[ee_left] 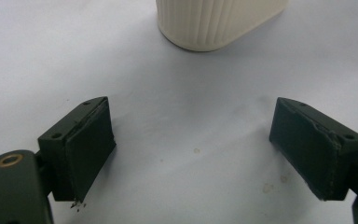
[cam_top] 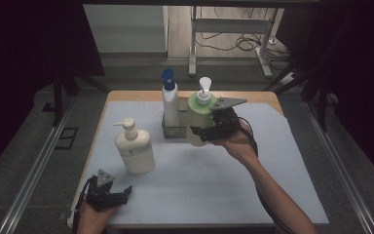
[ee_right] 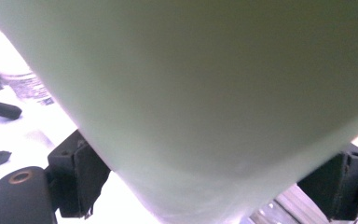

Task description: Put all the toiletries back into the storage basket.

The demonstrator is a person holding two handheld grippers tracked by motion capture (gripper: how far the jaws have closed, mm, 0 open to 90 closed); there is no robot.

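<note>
A worktop with a wooden rim is covered by a pale sheet and is set in a dim room, with a white frame and loose cables on the floor beyond it. A blue-capped bottle is stood in a small metal rack, and a cream pump bottle is placed to its left. The green pump bottle is held just beside the rack, pinched across its body between the jaws of the right gripper. The left gripper is rested at the near edge, its jaws spread over bare sheet, the cream bottle's base being seen just ahead of them.
</note>
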